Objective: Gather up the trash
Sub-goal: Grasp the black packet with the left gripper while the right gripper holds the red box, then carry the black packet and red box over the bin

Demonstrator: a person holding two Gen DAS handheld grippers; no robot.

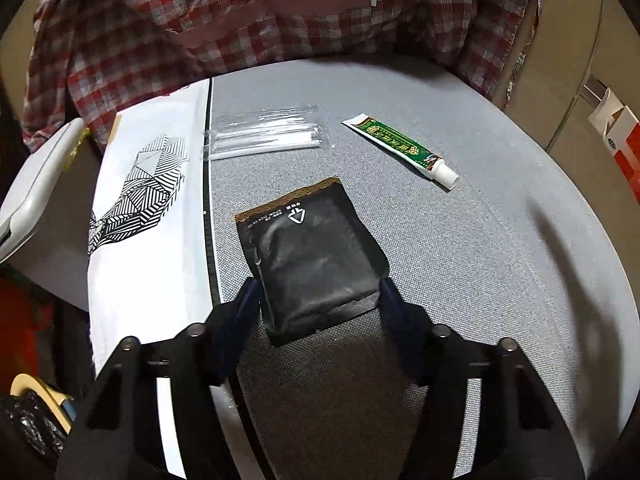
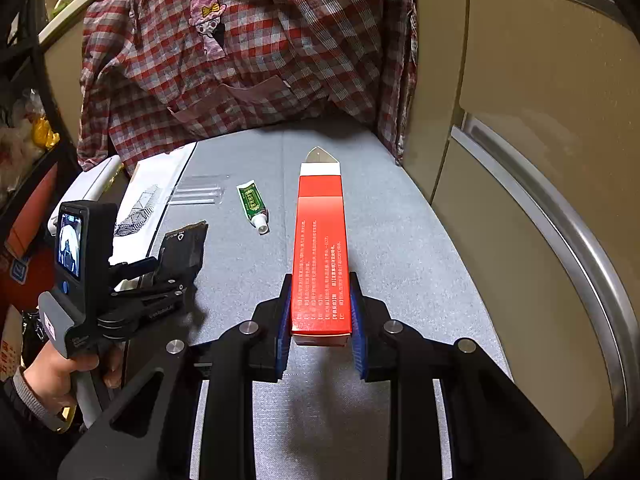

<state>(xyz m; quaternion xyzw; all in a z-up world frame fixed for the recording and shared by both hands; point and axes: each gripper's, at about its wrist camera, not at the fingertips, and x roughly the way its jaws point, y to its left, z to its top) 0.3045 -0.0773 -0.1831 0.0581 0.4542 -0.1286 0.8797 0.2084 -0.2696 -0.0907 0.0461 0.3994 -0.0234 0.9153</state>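
Note:
My left gripper (image 1: 318, 292) is shut on a black foil packet (image 1: 310, 256), its two fingers pressed on the packet's near sides; the packet also shows in the right wrist view (image 2: 184, 250), lifted off the grey surface. My right gripper (image 2: 320, 300) is shut on a long red carton (image 2: 320, 248) with white text and an open far flap, held above the surface. A green and white tube (image 1: 400, 150) lies on the grey surface (image 1: 460, 280), also seen in the right wrist view (image 2: 253, 206). A clear plastic wrapper (image 1: 264, 134) lies beyond the packet.
A white sheet with a black striped drawing (image 1: 148, 192) lies at the left edge of the surface. A plaid shirt (image 2: 240, 52) hangs over the far end. A beige cabinet with a metal handle (image 2: 560, 220) stands on the right. Clutter fills the left side.

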